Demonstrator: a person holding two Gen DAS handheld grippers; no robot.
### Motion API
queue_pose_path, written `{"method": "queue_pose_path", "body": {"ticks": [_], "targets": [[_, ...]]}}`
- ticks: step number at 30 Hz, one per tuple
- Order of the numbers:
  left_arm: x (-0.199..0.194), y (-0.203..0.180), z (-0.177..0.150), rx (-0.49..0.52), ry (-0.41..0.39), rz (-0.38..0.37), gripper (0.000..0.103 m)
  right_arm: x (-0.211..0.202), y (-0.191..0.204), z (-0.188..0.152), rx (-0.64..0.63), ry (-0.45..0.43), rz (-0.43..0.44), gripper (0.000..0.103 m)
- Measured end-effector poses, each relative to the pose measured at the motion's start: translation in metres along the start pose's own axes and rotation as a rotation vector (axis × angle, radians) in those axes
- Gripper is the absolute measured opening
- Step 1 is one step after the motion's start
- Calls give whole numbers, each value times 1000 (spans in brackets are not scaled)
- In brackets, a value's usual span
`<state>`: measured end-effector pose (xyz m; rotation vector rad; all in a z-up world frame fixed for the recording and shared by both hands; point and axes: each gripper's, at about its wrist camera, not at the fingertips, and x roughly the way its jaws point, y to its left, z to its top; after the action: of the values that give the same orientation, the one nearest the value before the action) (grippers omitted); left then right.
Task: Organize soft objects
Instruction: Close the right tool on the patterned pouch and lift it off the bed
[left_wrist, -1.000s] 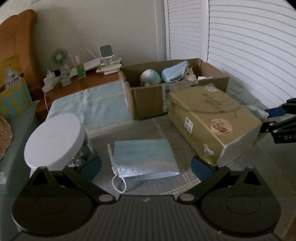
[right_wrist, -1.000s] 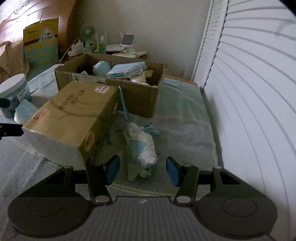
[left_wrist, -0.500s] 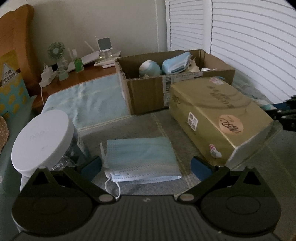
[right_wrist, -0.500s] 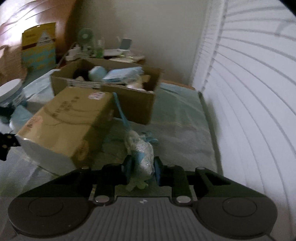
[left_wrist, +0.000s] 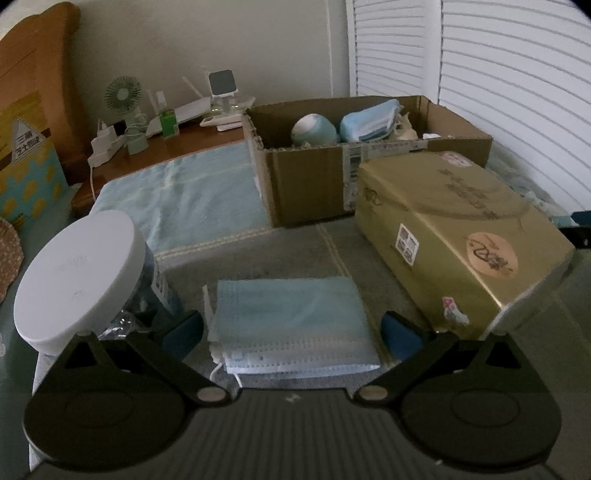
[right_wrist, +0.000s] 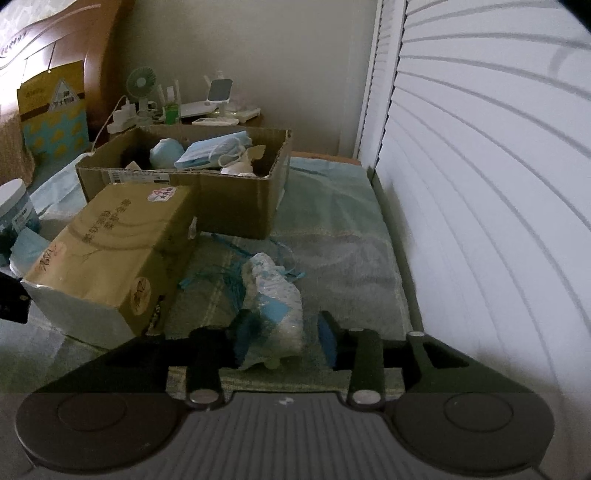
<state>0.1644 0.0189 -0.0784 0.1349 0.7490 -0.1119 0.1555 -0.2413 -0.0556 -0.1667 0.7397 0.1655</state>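
- Left gripper (left_wrist: 291, 328), jaws spread wide, straddles the face-mask stack (left_wrist: 291, 325) lying flat on the bed, long axis crosswise.
- Right gripper (right_wrist: 284, 336), jaws apart, flanks the crumpled plastic bag (right_wrist: 273, 299); cardboard box (right_wrist: 236, 206) lies ahead.

Looking like a home bedroom: carved wooden headboard (right_wrist: 55, 48) sitting at the left, bedding (left_wrist: 184, 199) covering the surface, nightstand (left_wrist: 177, 144) holding a small desk fan (left_wrist: 123, 94) and chargers, white louvered doors (right_wrist: 480, 184) running along the right.
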Motion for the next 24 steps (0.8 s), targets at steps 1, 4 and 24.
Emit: {"method": "queue_pose_path", "body": {"ticks": [1,4,24], "targets": [[0,-1,0,2,-1,0,101,0,1,0,-5,-3,-5,54],[-1,-2,0,10,-5,5,100,-3,2,1,-17,-18,-1,55],[-3,-4,2,19,-17,-14,82,15,14,-1,-98,22,-17,37]]}}
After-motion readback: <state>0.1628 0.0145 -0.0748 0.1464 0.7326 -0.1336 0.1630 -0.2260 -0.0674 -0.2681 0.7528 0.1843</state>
